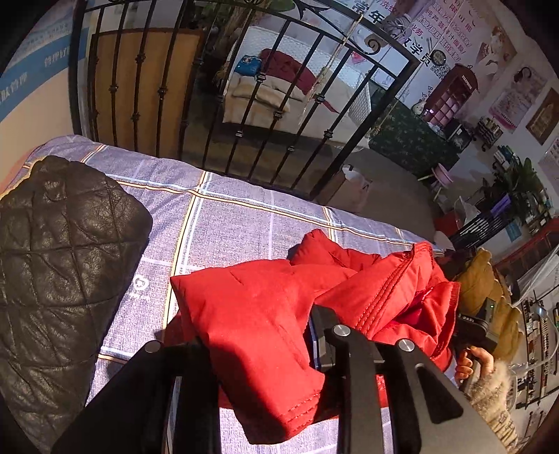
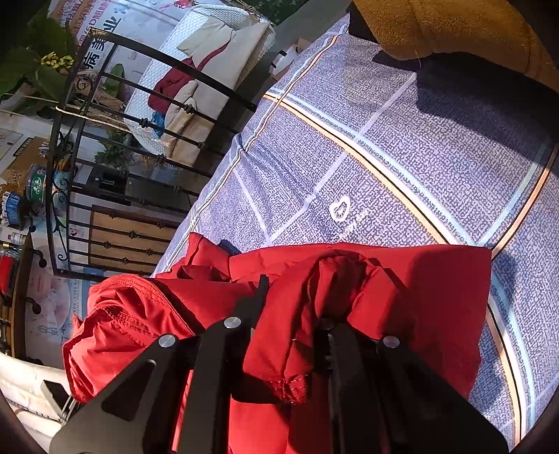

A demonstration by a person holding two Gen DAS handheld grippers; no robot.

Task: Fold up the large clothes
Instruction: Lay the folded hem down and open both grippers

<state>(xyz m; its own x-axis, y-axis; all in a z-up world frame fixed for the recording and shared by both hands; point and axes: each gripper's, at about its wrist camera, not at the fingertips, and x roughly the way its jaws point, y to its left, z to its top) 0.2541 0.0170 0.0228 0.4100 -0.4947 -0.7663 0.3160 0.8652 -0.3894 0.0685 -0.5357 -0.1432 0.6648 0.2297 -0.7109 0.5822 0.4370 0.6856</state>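
**Red padded jacket held over the bed: risks at the fold**

The red padded jacket [image 1: 265, 314] is shown bunched on the checked bedsheet [image 1: 227, 216], near the bed's edge and apart from the black quilted jacket [image 1: 59, 251] lying at the sheet's far side. The left claw [image 1: 258, 349] is seen with its jaws parted slightly and a flap of the red fabric draped between them; whether the pads press on it cannot be told. The right claw [image 2: 293, 324] is clamped together on a gathered bunch of the same jacket.

Should the left hold prove loose, that flap may slide out and the fold collapse unevenly. The slippery shell and thick padding are judged likely to spring open. A pull by the right claw alone may drag the garment toward the bed's edge. The tan coat [image 2: 454, 31] lies close enough to be snagged.
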